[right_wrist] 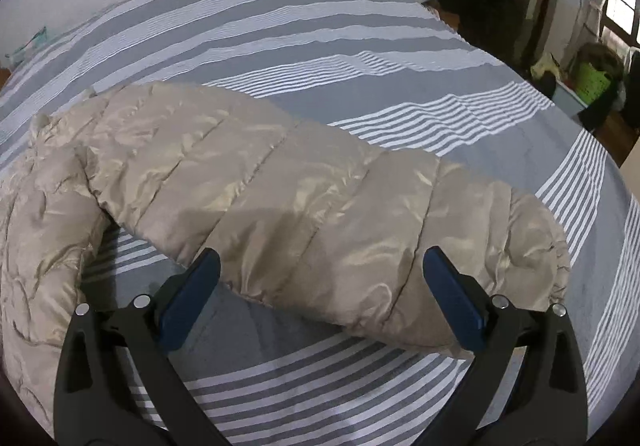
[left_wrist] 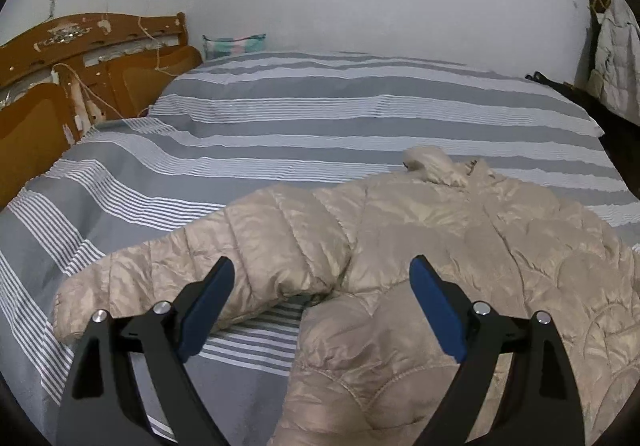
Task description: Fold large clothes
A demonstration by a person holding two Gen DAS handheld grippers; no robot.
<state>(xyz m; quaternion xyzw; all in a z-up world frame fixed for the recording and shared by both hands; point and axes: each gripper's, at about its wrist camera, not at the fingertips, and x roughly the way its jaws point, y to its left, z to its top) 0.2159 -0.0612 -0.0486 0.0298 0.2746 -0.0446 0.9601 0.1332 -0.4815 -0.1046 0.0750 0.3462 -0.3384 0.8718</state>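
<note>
A beige puffer jacket is spread flat on a striped bed, not yet folded, with the open, empty left tool and right tool poised over its sleeves, which likely must be gripped next.

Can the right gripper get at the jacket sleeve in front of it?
Probably yes: the right gripper is open, the beige sleeve lies flat on the striped bedspread, nothing between them.
</note>
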